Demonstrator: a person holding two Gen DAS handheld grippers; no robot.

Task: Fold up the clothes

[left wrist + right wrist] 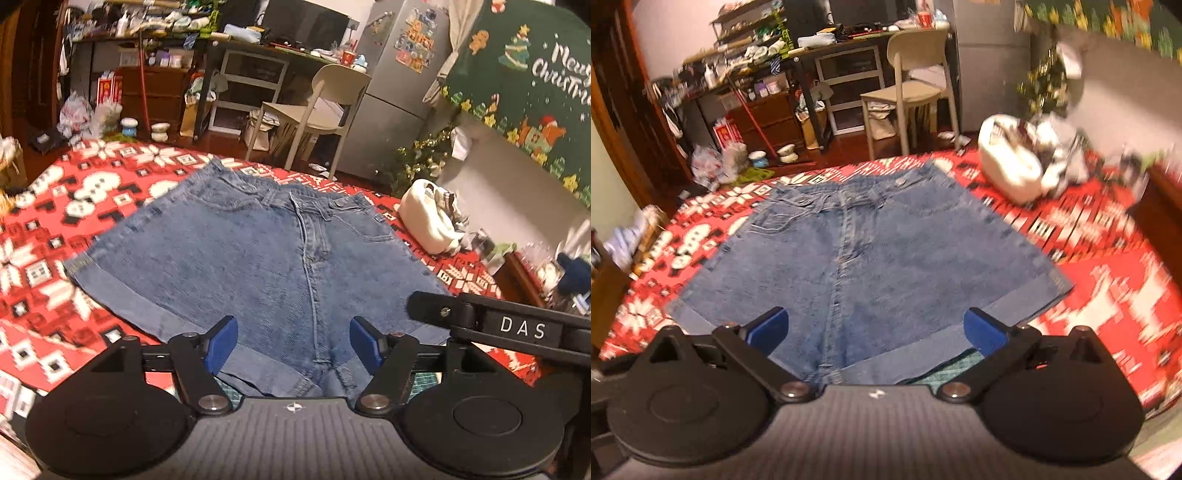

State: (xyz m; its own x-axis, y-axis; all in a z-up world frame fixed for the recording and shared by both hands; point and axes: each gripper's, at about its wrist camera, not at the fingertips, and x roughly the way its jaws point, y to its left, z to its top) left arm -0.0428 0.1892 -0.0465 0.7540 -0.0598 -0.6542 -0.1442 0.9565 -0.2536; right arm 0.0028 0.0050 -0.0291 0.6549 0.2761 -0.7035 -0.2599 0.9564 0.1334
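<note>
A pair of blue acid-washed denim shorts (258,251) lies spread flat, front side up, on a red-and-white patterned blanket (55,229), waistband at the far edge and the two turned-up leg hems nearest both cameras. The left gripper (293,341), with black arms and blue pads, hangs over the near hem close to the crotch seam of the shorts, jaws spread wide and holding nothing; the right gripper (873,330) hangs over the same near hem slightly toward the shorts' right leg, jaws likewise spread and empty. The garment is unfolded as it lies, which fits either the opening of this item or a laid-out piece waiting for its fold. The risks come mostly from the denim itself: it is stiff and thick at the cuffs, so a shallow pinch on the doubled hem may slip out mid-lift, or catch only the top layer and leave the back panel behind, giving a skewed fold. Gripping too near the crotch seam with both tools would leave the outer corners of the shorts dragging and bunching. A pinch that goes too deep could seize the blanket beneath the shorts and pull it up. A cream-white cloth bundle (428,221) sits beyond the shorts' right side, near enough that a wide swing could knock it.
</note>
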